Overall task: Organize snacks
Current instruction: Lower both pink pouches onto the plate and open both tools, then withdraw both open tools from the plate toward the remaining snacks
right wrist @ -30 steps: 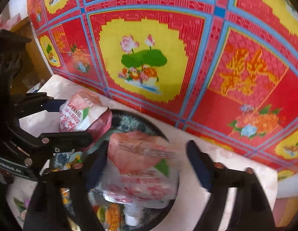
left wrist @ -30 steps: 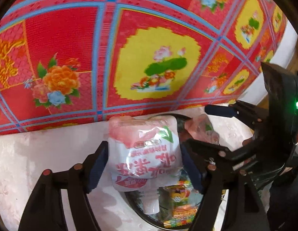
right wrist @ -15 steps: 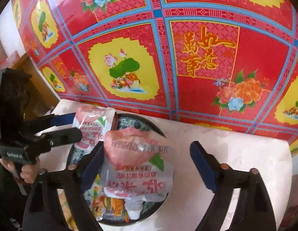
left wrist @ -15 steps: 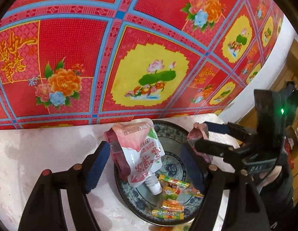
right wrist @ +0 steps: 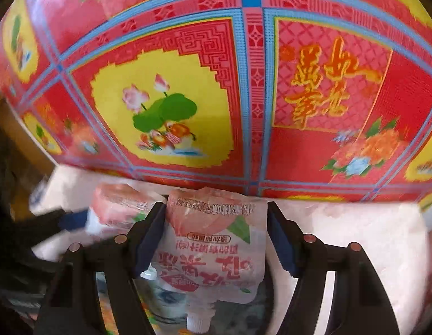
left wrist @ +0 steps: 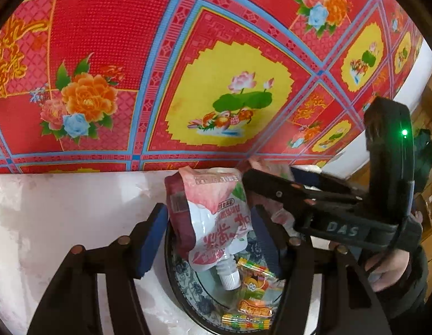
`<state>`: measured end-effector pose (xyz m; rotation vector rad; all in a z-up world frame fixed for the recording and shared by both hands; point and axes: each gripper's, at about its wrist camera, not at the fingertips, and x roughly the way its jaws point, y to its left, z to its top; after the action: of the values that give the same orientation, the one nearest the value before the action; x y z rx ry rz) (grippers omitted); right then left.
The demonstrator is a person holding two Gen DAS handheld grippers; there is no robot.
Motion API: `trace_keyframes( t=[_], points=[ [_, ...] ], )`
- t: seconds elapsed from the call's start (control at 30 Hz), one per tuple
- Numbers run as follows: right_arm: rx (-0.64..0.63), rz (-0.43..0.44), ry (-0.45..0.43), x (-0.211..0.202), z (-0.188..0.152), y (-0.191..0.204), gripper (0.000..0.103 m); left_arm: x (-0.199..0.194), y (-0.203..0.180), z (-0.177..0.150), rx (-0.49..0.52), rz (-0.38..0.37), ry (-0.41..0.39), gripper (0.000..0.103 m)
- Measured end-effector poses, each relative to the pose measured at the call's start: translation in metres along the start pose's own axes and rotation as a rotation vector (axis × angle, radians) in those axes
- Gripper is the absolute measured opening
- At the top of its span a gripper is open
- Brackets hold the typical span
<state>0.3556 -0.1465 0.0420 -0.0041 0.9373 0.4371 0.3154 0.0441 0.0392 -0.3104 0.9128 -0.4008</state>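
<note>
White table [left wrist: 62, 209] against a red floral cloth [left wrist: 110, 42], bowl [left wrist: 185, 276] by the cloth. Over the bowl, left gripper [left wrist: 207, 223] & right gripper [right wrist: 216, 223] tilt down, jaws closing round one pouch each [left wrist: 216, 217] [right wrist: 213, 240]; can't tell if pads press yet.

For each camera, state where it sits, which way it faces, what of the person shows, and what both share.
Left wrist: on the left gripper, looking down at a jelly pouch over the bowl; jaws closing; the right gripper and a hand show.
Right wrist: on the right gripper, jaws closing around its own pouch.
Shared: bowl, red cloth.
</note>
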Motion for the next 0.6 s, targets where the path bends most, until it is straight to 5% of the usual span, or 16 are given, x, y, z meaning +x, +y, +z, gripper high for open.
trace_keyframes(
  t=[0.17, 0.43, 0.53, 0.6],
  points=[
    [0.099, 0.088, -0.003, -0.011, 0.000, -0.018, 0.093, -0.010, 0.012, -0.002, -0.052, -0.051, -0.016, 0.065],
    [0.084, 0.073, -0.047, -0.048, -0.012, -0.042, 0.092, -0.027, 0.002, -0.006, -0.007, -0.025, -0.049, 0.065],
    [0.048, 0.036, -0.058, -0.068, -0.026, -0.048, 0.082, -0.040, -0.004, -0.002, -0.001, -0.041, -0.078, 0.067],
    [0.024, 0.020, -0.093, -0.089, -0.038, -0.051, 0.082, -0.043, -0.008, -0.002, -0.003, -0.034, -0.022, 0.070]
  ],
)
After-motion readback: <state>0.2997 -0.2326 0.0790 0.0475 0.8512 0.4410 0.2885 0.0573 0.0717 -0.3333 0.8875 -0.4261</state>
